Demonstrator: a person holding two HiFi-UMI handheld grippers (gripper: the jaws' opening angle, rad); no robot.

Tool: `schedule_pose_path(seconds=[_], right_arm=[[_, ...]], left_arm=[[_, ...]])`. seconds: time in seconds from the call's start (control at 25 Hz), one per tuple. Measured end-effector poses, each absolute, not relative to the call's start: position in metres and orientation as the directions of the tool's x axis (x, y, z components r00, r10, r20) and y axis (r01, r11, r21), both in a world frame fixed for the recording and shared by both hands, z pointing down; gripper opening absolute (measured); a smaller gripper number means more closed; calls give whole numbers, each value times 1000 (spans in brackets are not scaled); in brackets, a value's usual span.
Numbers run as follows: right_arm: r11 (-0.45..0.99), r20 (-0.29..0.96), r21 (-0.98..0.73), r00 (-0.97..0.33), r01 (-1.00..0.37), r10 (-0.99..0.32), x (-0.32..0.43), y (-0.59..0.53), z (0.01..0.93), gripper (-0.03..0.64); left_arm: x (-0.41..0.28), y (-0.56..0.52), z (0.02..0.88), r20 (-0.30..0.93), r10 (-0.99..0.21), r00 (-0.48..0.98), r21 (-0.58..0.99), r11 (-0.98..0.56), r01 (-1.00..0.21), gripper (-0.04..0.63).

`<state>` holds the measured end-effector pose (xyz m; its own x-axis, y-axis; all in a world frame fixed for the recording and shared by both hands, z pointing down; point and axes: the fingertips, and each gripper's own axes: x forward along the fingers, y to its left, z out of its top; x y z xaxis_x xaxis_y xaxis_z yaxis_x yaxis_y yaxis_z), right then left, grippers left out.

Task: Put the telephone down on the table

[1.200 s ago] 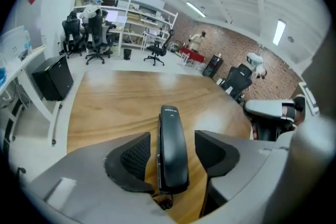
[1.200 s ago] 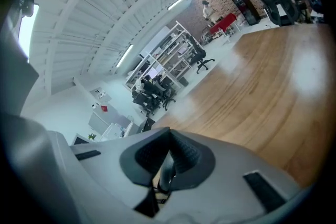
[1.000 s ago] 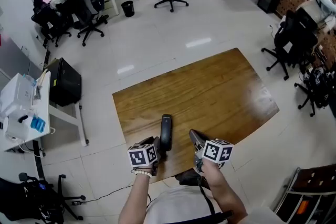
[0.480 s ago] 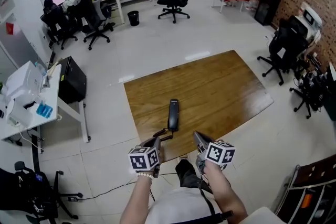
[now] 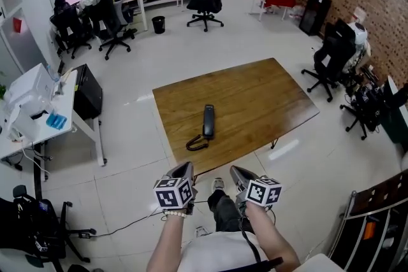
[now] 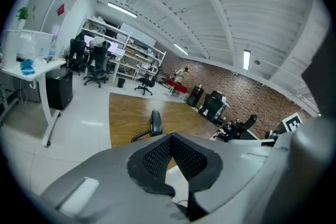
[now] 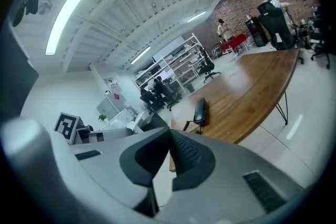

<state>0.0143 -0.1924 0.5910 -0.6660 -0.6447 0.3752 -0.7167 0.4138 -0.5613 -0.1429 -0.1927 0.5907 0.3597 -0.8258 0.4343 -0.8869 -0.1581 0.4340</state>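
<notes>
The black telephone handset [image 5: 208,121] lies flat on the wooden table [image 5: 268,95], near its front edge, with its coiled cord [image 5: 196,143] curled beside it. Both grippers hang over the floor, short of the table's near edge. My left gripper [image 5: 183,170] is shut with nothing in it, and so is my right gripper [image 5: 236,172]. In the left gripper view the closed jaw tips [image 6: 172,136] point at the telephone [image 6: 156,122] on the table [image 6: 126,110]. The right gripper view has its closed tips [image 7: 169,131] below the telephone [image 7: 199,111].
A black cabinet [image 5: 88,93] and a white desk [image 5: 38,121] stand left of the table. Office chairs [image 5: 205,4] sit behind it, more chairs [image 5: 331,54] at the right by the brick wall. A cable [image 5: 121,226] runs across the floor by my feet.
Both grippers have drawn back from the table, out over the floor. The left gripper, which was at the telephone's near end, is now clear of it. The telephone stays on the table.
</notes>
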Motion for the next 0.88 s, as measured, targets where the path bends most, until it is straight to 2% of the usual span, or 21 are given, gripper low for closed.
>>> schedule_pose_path(seconds=[0.2, 0.88], right_arm=[[389, 390, -559, -646, -733, -657, 28, -166, 591, 8], [288, 410, -601, -597, -745, -690, 74, -107, 611, 8]], left_arm=[[-127, -176, 579, 421, -819, 391, 435, -196, -879, 8], [-88, -139, 597, 505, -764, 402, 389, -215, -896, 8]])
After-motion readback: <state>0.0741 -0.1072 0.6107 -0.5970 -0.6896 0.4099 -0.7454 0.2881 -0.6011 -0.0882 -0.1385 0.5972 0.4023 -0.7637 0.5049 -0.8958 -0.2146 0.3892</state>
